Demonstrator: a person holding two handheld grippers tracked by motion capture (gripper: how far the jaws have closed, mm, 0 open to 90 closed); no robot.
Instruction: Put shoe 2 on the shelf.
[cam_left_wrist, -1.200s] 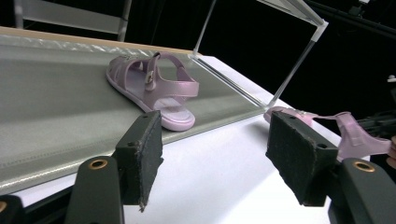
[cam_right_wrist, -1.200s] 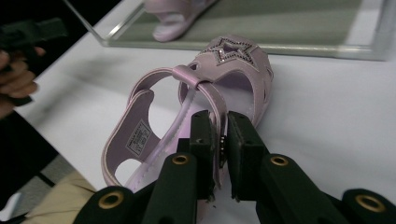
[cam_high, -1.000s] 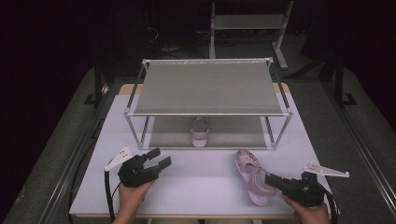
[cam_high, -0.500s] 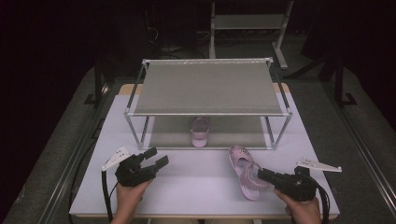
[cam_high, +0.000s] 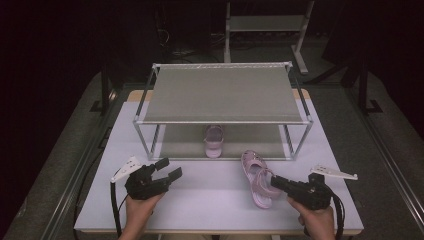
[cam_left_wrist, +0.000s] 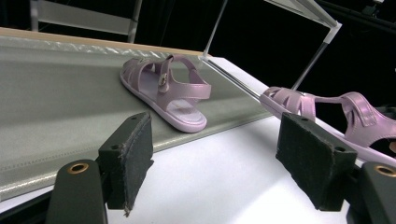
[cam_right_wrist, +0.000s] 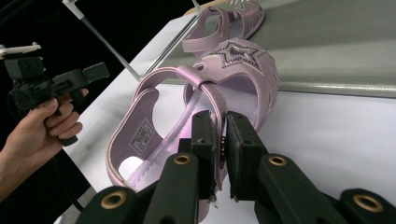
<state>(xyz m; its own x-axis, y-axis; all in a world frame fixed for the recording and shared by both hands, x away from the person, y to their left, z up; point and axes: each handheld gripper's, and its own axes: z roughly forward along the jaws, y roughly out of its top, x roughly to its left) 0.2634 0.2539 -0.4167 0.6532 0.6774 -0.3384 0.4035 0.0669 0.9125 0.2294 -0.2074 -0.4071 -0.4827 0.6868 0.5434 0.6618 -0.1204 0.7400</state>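
- Looking down from the high view: white table (cam_high: 215, 195) with a two-tier metal-frame shoe rack (cam_high: 222, 95) at its middle, grey mesh shelves top and bottom.
- Sitting on the rack's lower shelf, near its front edge: one pink sandal (cam_high: 214, 141), toe pointing away.
- Lying on the table just in front of the rack's right half: second pink sandal (cam_high: 257, 178), toe toward the rack, heel toward the person.
- Coming in bottom right: right gripper (cam_high: 278, 182), jaws reaching the second sandal's heel end, closed together on its strap side.
- Coming in bottom left: left gripper (cam_high: 167, 169) in the left hand (cam_high: 139, 209), jaws apart, nothing between them, well apart from both sandals.
- Switching to the left gripper view: two black padded jaws spread wide over bare white table, left gripper (cam_left_wrist: 215, 154) holding nothing.
- Beyond them on the grey lower shelf (cam_left_wrist: 56, 102): pink sandal (cam_left_wrist: 163, 95), buckle on its ankle strap, sole flat.
- At the right edge, on the table: second pink sandal (cam_left_wrist: 327, 109), partly behind the right jaw.
- Switching to the right gripper view: right gripper (cam_right_wrist: 223, 140) clamped on the second pink sandal (cam_right_wrist: 187, 116), jaws pinching the sandal's back strap, a star on its toe piece.
- Farther back on the shelf: pink sandal (cam_right_wrist: 224, 23).
- Far left: left hand (cam_right_wrist: 42, 126) holding the left gripper (cam_right_wrist: 95, 71).
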